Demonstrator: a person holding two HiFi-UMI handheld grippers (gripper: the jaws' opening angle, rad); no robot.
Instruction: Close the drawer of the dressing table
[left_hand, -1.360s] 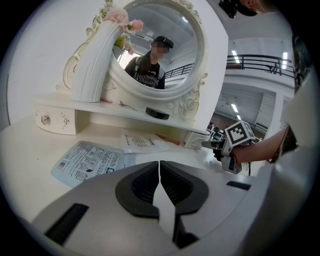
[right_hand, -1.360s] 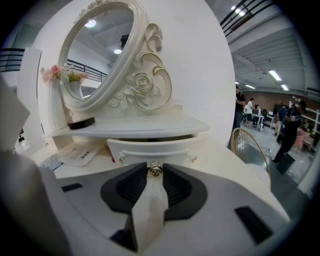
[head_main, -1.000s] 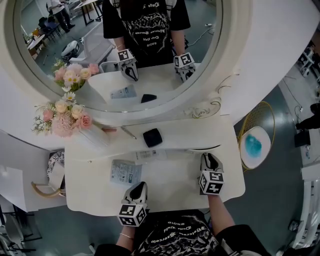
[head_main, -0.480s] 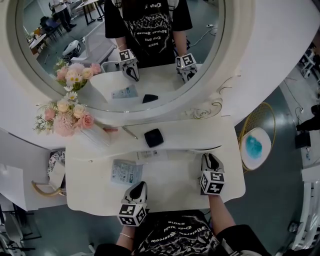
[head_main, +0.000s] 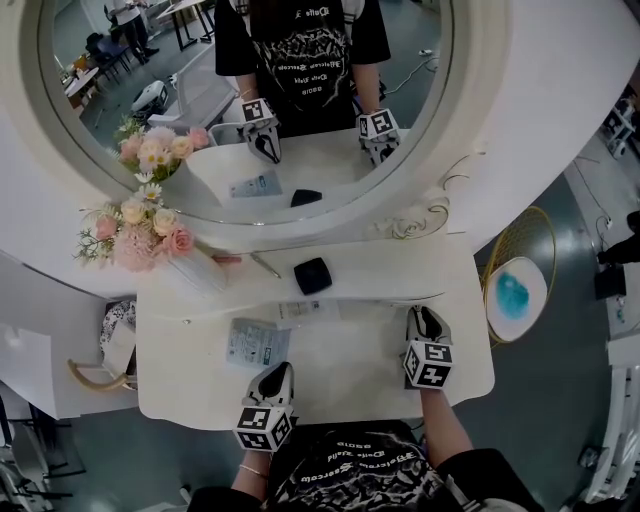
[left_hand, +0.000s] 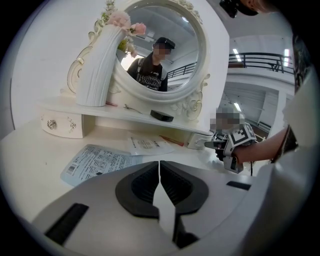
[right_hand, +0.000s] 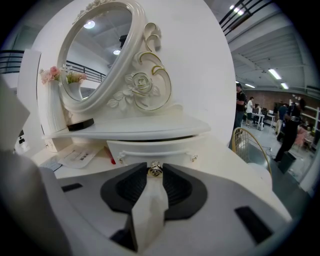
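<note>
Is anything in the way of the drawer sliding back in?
Nothing I can see. The drawer sticks out a little under the shelf, and the right gripper pinches its knob. A red pen lies close beside it; the space behind is hidden.

White surface (head_main: 340, 375) carried printed packet (head_main: 256, 344) & paper slip (head_main: 308, 312); shelf (head_main: 400, 272) above held vase (head_main: 195, 270), black case (head_main: 312, 275).

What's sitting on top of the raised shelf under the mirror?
On the shelf: a white vase of flowers, a small pink item, a thin metal stick and a black case. From above, the flowers cover the shelf's left end.
</note>
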